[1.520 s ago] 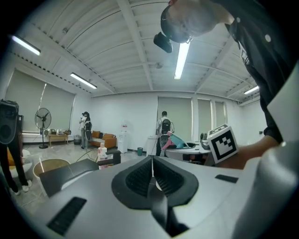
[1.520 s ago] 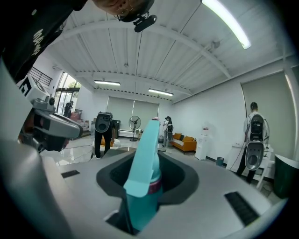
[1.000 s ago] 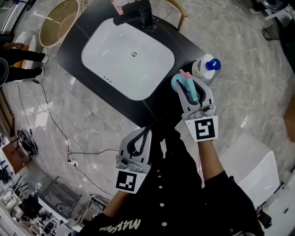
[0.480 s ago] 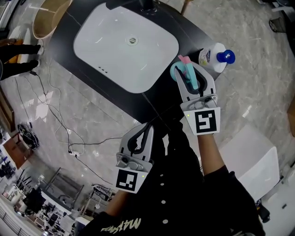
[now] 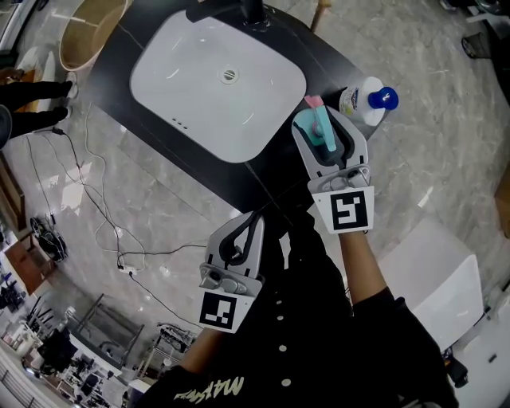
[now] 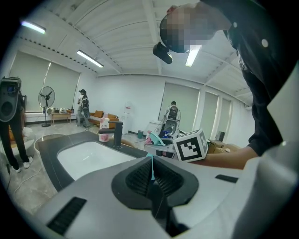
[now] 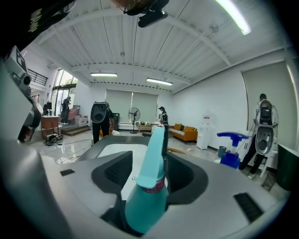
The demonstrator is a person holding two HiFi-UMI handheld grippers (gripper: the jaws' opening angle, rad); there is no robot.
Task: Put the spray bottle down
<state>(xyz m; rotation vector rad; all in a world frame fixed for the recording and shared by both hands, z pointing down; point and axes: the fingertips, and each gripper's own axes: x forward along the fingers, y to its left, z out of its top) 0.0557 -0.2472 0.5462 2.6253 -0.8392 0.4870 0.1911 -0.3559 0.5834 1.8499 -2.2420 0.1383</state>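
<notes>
The teal spray bottle [image 5: 319, 127] with a pink trigger stands upright between the jaws of my right gripper [image 5: 323, 121], over the black counter [image 5: 119, 76] just right of the white basin [image 5: 215, 88]. Those jaws are opening and stand spread on either side of the bottle. In the right gripper view the spray bottle [image 7: 149, 186] fills the gap of the right gripper [image 7: 150, 161], with space showing at its left pad. My left gripper [image 5: 251, 221] hangs near my body, off the counter, its tips together and empty; the left gripper [image 6: 152, 164] shows the same in its own view.
A white bottle with a blue pump [image 5: 368, 99] stands on the counter close to the right of the spray bottle. A black faucet [image 5: 252, 9] sits behind the basin. A tan round basket [image 5: 88, 28] and cables [image 5: 96, 215] lie on the marble floor to the left.
The right gripper's jaws have spread wider around the spray bottle, which stays upright in place. The left gripper has not moved.
</notes>
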